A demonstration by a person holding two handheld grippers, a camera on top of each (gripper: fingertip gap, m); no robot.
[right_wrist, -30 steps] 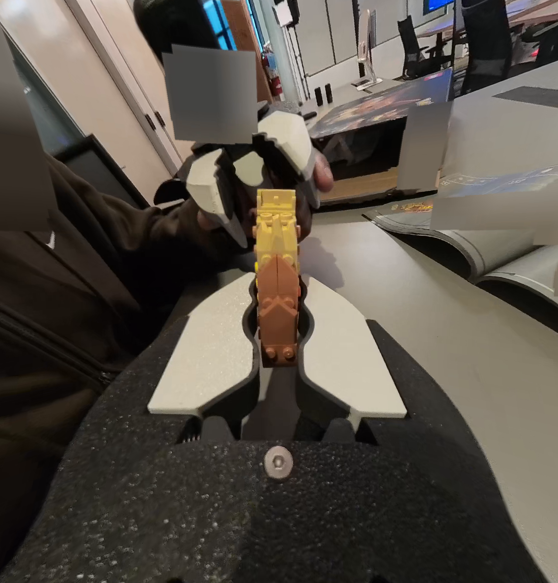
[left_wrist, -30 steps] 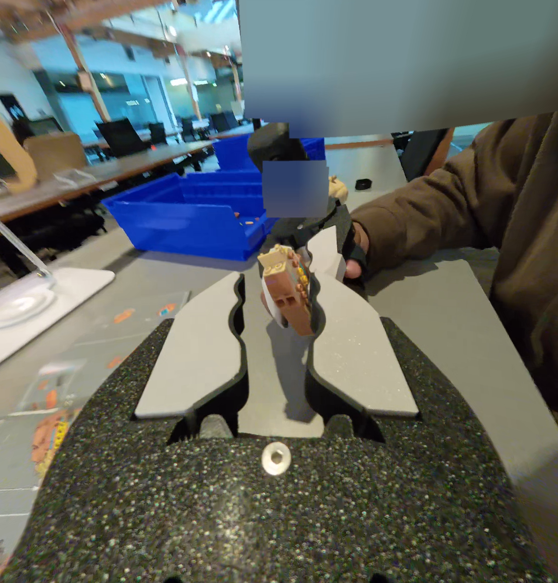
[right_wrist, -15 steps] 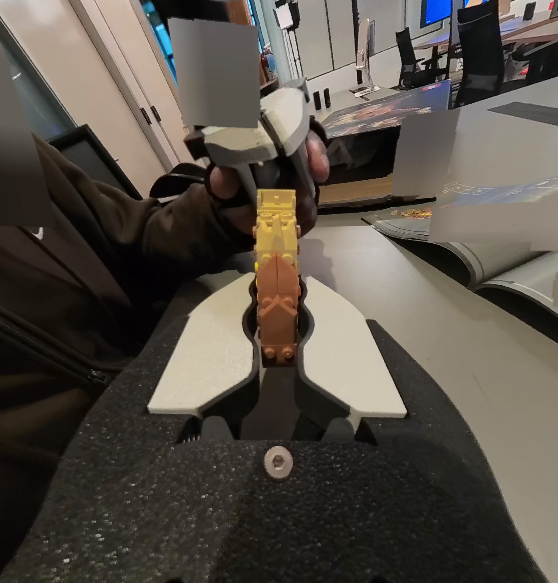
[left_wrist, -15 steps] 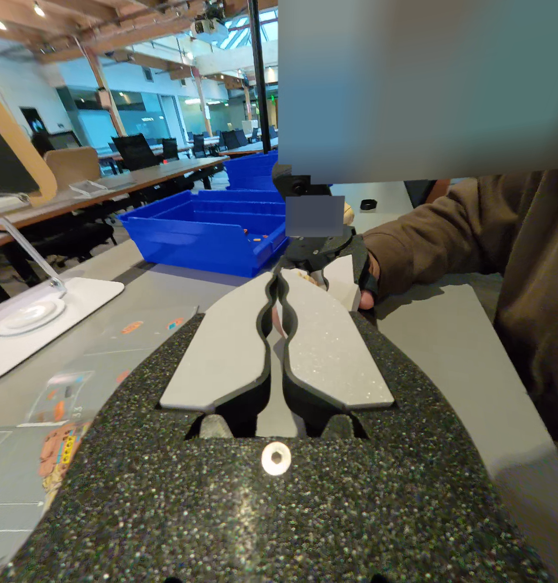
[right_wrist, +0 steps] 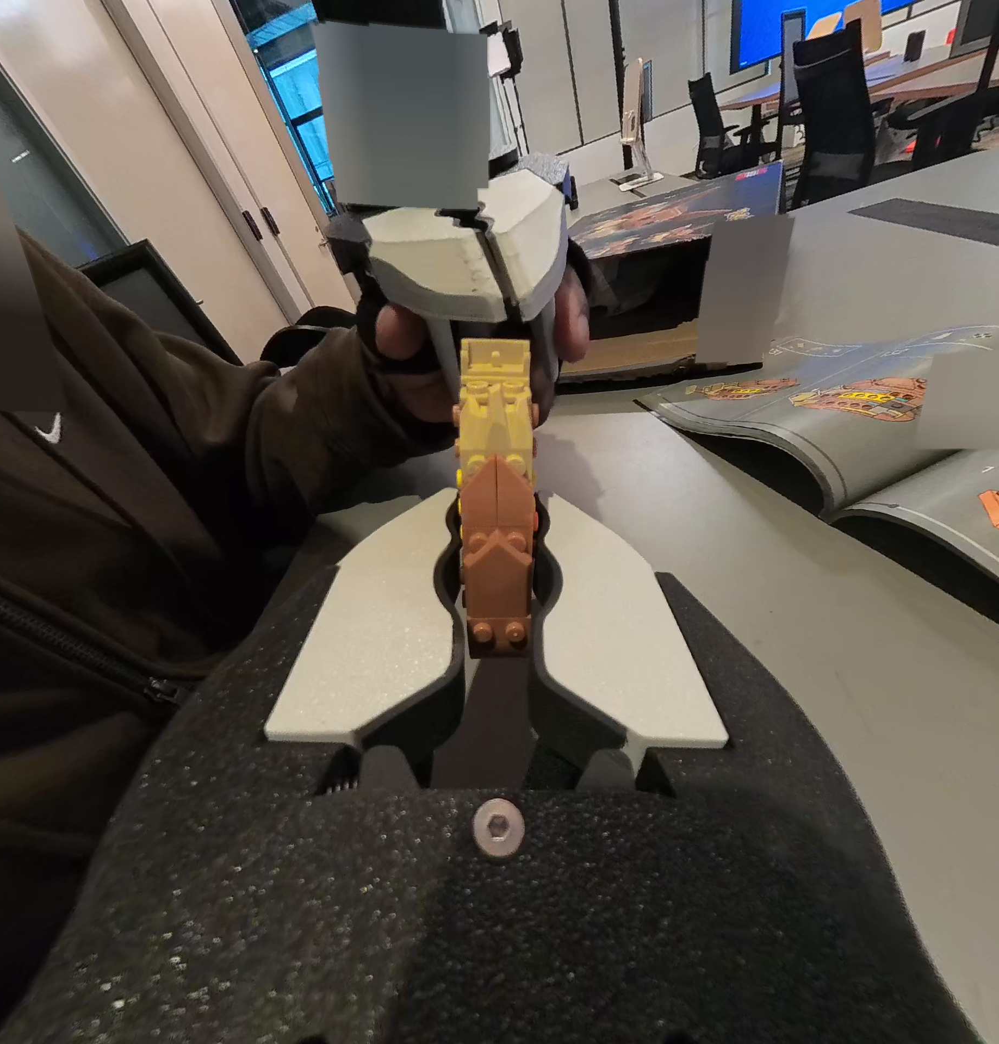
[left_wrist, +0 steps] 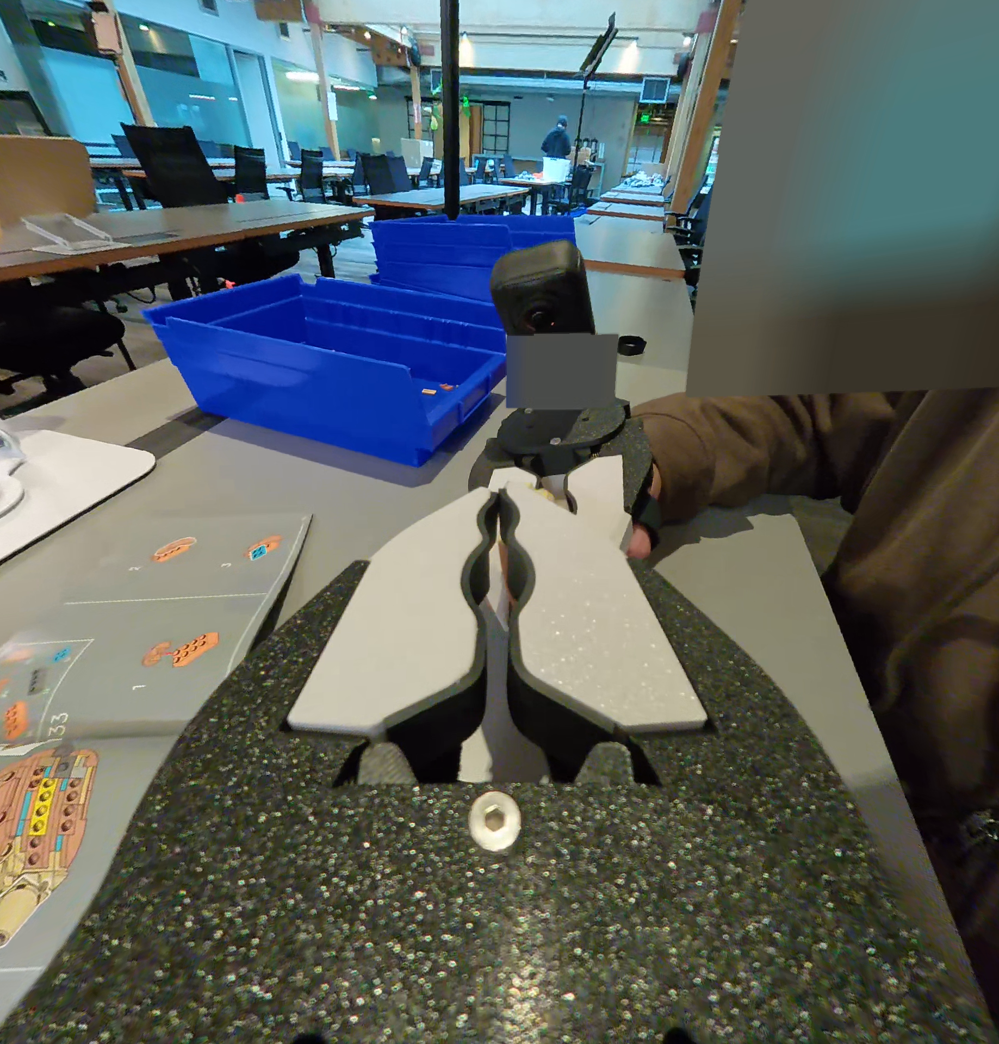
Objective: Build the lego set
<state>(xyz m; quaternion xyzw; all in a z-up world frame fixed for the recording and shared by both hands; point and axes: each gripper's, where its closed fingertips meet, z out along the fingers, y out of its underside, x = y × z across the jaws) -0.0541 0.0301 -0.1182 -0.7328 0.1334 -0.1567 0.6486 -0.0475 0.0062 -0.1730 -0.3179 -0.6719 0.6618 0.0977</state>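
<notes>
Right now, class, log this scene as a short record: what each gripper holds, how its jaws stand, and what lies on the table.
Right gripper: jaws shut on the lego model, brown end in, yellow end out
Left gripper: jaws shut, holds nothing, just beyond the model's yellow end
Table: grey
Bin: blue, a few small pieces inside
Booklet: open on the table
Box: behind the booklet

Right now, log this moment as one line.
left gripper: shut, empty | right gripper: shut on lego model | instruction booklet: open

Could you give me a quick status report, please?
Right gripper shut on brown-and-yellow lego assembly. Left gripper shut, empty, just beyond assembly's yellow end. Nothing in the way.
</notes>
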